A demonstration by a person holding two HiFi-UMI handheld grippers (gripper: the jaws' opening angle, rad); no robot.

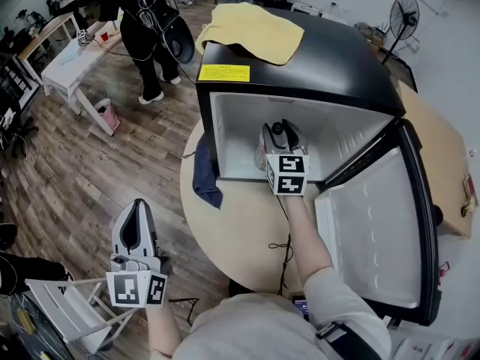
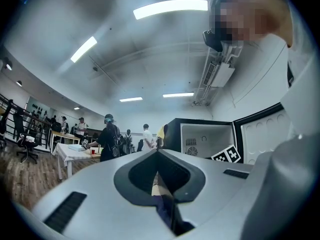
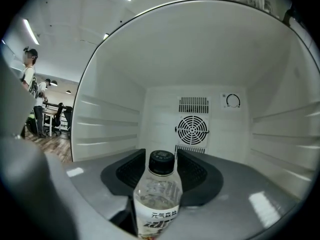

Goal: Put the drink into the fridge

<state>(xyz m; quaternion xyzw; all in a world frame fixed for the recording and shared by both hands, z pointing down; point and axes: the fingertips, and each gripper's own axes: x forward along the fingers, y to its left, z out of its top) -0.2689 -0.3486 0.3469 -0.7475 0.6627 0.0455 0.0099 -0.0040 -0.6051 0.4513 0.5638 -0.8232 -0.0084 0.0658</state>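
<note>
R gripper (image 1: 283, 129) reaches into the small black fridge (image 1: 300, 58) w/ white interior, which sits on the round beige bench (image 1: 240, 227). The white-lined fridge door (image 1: 375, 223) is swung wide open to the right. In the right gripper view the clear plastic drink bottle (image 3: 157, 204) w/ black screw cap stands upright btwn the jaws, inside the fridge cavity. The jaws are spread wide and the dark pads look clear of the bottle on both sides, so no clamp. The bottle's base is out of frame, so can't tell if it rests on the fridge floor. Behind it on the back wall are a round fan grille (image 3: 192, 129) and a small dial (image 3: 233, 101).

L gripper (image 1: 138, 210) is held low at the left over the wood plank floor (image 1: 75, 163), well apart from the fridge. Its jaws are together w/ nothing btwn them.

A yellow cloth (image 1: 251, 28) lies on top of the fridge. A dark blue cloth (image 1: 204, 175) hangs off the bench edge just left of the fridge. A person in black clothes (image 1: 146, 28) stands by a white table (image 1: 71, 62) in the background.
</note>
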